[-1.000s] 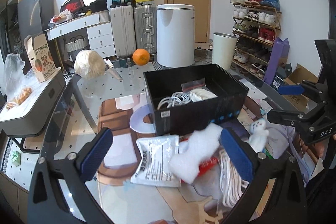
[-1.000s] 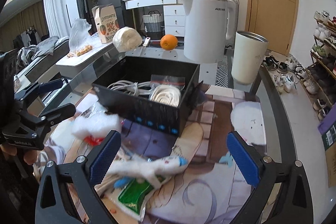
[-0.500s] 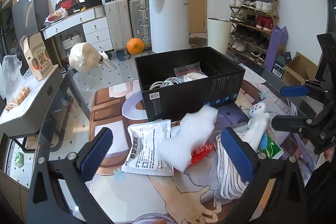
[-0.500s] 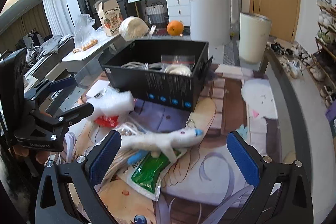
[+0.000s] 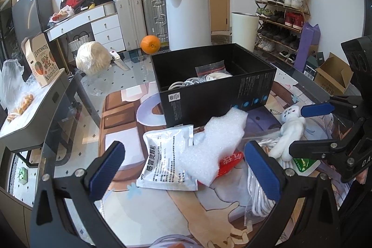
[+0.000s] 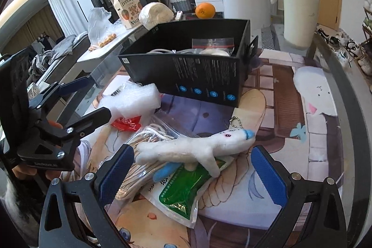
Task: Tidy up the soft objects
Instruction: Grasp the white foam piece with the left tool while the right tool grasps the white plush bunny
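Observation:
A black box (image 5: 216, 87) holding cables and a zip bag stands on the printed mat; it also shows in the right wrist view (image 6: 186, 62). In front of it lie a white foam sheet (image 5: 218, 145), a white sachet (image 5: 167, 162), a red packet (image 5: 230, 160), a bagged white rope (image 5: 260, 185) and a white plush toy (image 5: 290, 131). My left gripper (image 5: 186, 171) is open, low over the foam and sachet. My right gripper (image 6: 193, 171) is open around the plush toy (image 6: 200, 148), which lies on a green sachet (image 6: 181, 192) and the rope (image 6: 141, 155).
An orange (image 5: 150, 44), a wrapped round bundle (image 5: 93, 61) and a small knife (image 5: 118, 59) lie on the glass table behind the box. A white bin (image 5: 188, 15) and suitcases stand beyond. A shoe rack (image 5: 281, 15) is at the right.
Both grippers have drawn back and lowered; the box looks farther away and the pile nearer. The plush toy now lies between my right gripper's fingers. Both stayed open.

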Available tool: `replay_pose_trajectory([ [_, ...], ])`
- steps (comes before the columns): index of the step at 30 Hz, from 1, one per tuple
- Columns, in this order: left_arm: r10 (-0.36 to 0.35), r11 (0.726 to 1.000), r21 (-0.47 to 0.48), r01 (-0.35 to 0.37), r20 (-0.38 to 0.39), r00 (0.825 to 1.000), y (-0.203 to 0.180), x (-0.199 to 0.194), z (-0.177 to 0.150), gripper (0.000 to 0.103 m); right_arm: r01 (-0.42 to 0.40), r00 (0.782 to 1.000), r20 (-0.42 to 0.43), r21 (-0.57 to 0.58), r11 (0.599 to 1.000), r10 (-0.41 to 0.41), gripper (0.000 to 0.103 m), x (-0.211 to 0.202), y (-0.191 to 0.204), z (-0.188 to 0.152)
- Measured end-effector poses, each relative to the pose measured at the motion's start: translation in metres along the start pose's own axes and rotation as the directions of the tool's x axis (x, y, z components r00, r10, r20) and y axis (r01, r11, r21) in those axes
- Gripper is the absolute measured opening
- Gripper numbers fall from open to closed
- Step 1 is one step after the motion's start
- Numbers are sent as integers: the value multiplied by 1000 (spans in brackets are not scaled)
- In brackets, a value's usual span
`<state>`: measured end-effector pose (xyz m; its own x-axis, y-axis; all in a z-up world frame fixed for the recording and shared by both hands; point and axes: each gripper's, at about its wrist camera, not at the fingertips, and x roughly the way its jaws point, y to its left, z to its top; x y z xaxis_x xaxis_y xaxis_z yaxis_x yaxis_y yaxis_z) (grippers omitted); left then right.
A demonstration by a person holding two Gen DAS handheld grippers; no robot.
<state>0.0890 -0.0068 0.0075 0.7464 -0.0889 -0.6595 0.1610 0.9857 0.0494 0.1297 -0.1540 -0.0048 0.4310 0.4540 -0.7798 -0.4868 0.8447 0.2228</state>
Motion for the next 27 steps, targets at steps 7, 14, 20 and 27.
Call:
replay_pose_trajectory([
  [7, -1, 1000, -5, 1, -1, 1000, 3, 1, -1, 103, -20, 1000, -5, -12, 1000, 20, 102, 9, 5, 6],
  [14, -3, 1000, -5, 3, -5, 1000, 5, 2, -1, 103, -33, 999, -3, -4, 999, 33, 102, 15, 5, 14],
  [20, 0, 1000, -16, 0, -11, 1000, 9, 3, -2, 103, -7, 1000, -7, 0, 1000, 7, 102, 18, 2, 18],
  [27, -18, 1000, -25, 18, -24, 1000, 8, 10, 0, 103, 58, 998, -12, 36, 998, -57, 102, 14, -18, 16],
])
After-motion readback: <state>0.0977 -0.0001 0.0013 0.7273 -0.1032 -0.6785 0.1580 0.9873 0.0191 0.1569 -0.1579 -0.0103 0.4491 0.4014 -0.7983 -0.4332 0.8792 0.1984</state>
